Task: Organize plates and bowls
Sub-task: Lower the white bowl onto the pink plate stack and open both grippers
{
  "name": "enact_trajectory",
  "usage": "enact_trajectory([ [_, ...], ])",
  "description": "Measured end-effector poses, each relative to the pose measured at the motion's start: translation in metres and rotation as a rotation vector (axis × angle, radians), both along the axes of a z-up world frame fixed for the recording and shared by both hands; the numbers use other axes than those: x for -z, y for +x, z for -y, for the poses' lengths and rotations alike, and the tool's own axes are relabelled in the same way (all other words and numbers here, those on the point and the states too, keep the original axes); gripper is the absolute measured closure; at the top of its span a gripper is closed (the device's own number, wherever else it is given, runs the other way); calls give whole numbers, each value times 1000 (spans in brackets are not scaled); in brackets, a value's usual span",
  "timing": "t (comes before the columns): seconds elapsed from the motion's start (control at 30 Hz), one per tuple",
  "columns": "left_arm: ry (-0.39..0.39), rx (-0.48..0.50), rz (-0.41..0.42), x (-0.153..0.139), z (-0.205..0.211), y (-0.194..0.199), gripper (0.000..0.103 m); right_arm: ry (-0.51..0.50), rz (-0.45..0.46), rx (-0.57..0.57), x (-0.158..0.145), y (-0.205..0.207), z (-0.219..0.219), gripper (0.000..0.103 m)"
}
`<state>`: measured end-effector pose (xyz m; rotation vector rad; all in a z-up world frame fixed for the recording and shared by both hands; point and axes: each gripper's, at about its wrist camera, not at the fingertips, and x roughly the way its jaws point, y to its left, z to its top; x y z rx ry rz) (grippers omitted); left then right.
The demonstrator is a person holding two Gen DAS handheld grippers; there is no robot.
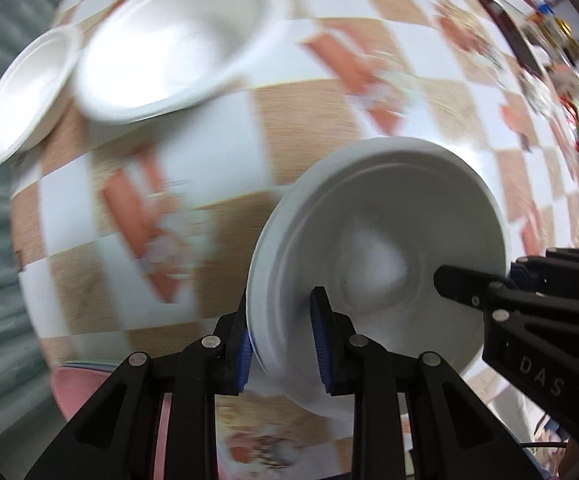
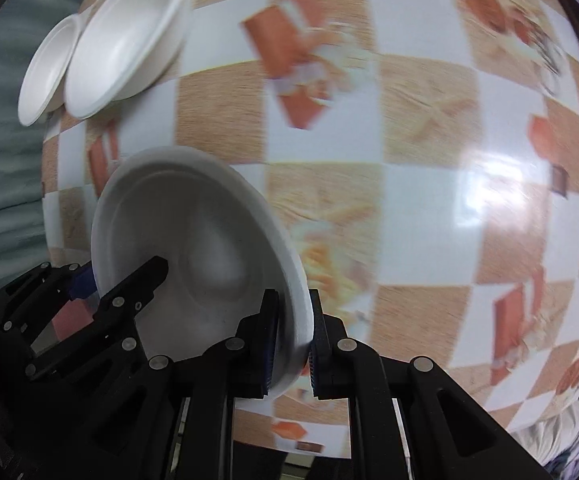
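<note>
Bowl hung above the checkered tablecloth, its rim clamped by both the left gripper and the right gripper. Two more bowls sat well beyond it.

Held white bowl matt, looks like moulded paper pulp w/ smooth ridges, checkered tablecloth glossy plastic w/ wood-grain print, gripper fingers matt black plastic, blue ribbed pads, metal rivets.

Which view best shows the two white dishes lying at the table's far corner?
Left wrist: the two dishes appear larger, though blurred. Right wrist shows them smaller, near the frame's edge, more edge-on.
</note>
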<state>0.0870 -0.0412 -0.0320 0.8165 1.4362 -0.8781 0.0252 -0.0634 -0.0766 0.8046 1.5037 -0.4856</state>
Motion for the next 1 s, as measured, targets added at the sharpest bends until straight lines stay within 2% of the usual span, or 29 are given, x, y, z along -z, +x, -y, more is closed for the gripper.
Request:
enact_trajectory([
  [0.2,-7,108,-36,0,31,-56,74,-27,-27,111,-2,-56,23,88],
  [0.47,-14,217,-66,3,65,-103,73,-32,-48,209,6,-115,44,88],
  [0.63,-34,212,-56,2,65,-114,36,-35,-56,218,2,-131,49,88],
  [0.67,-41,206,-53,0,63,-106,34,-34,-54,223,0,-136,53,87],
  [0.7,-47,197,-54,-3,60,-101,32,-34,-54,229,-2,-142,58,72],
  [0.73,-50,186,-59,-4,57,-97,30,-40,-59,234,-4,-146,65,34],
  [0.77,-55,176,-64,-8,56,-95,29,-59,-61,242,-8,-147,68,16],
  [0.8,-64,162,-70,-12,52,-89,27,-80,-55,251,-13,-154,82,6],
  [0.9,-87,127,-71,-29,42,-72,25,-105,-39,266,-22,-166,90,6],
  [0.97,-92,97,-61,-39,38,-57,25,-111,-38,289,-25,-159,98,6],
  [1.0,-95,78,-54,-48,26,-50,25,-113,-39,297,-27,-162,121,6],
])
